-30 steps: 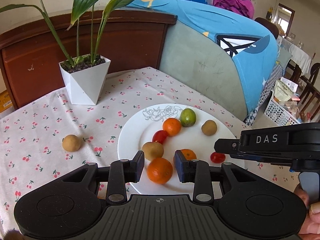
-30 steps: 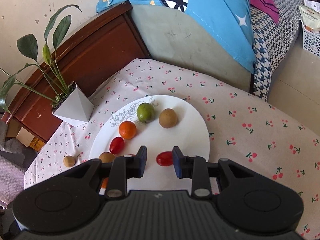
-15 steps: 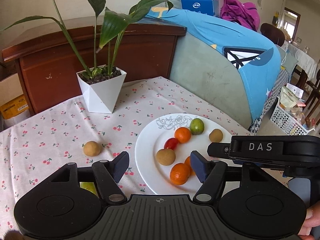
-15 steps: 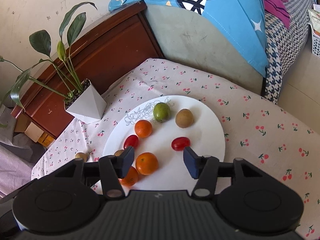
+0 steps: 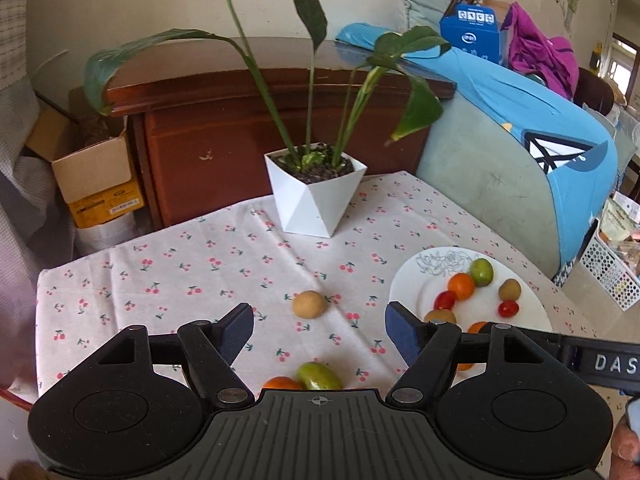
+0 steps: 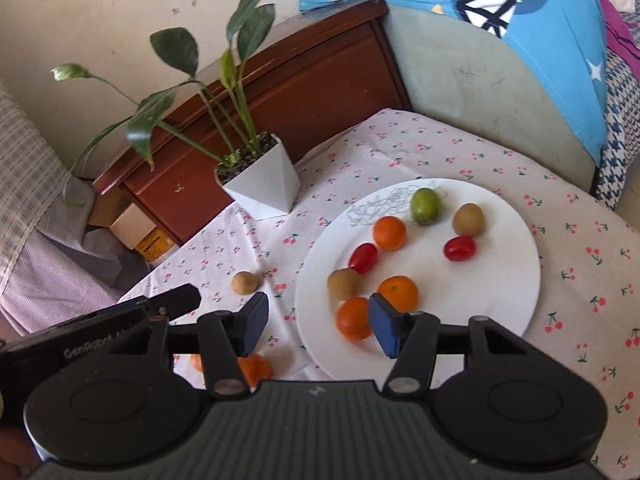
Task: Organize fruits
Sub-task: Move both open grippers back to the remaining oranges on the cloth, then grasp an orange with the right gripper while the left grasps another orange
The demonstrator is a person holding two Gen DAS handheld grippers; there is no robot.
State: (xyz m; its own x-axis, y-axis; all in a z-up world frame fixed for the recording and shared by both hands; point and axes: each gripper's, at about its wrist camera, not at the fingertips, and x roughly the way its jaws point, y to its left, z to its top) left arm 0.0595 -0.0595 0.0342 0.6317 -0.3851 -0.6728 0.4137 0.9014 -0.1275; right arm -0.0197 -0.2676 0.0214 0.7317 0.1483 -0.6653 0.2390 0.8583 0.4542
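- Left tongs (image 5: pixel 319 328): jaws opening, nothing gripped, above the counter (image 5: pixel 200 256).
- Right tongs (image 6: pixel 316 322): apart, empty, over the plate (image 6: pixel 500 280) edge.
- Fruits: most on plate; brown fruit (image 5: pixel 309 304), green fruit (image 5: pixel 319 376) on counter.

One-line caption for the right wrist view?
Open right gripper hovers empty over the white plate holding eight fruits; a brown fruit lies on the cherry-print tablecloth.
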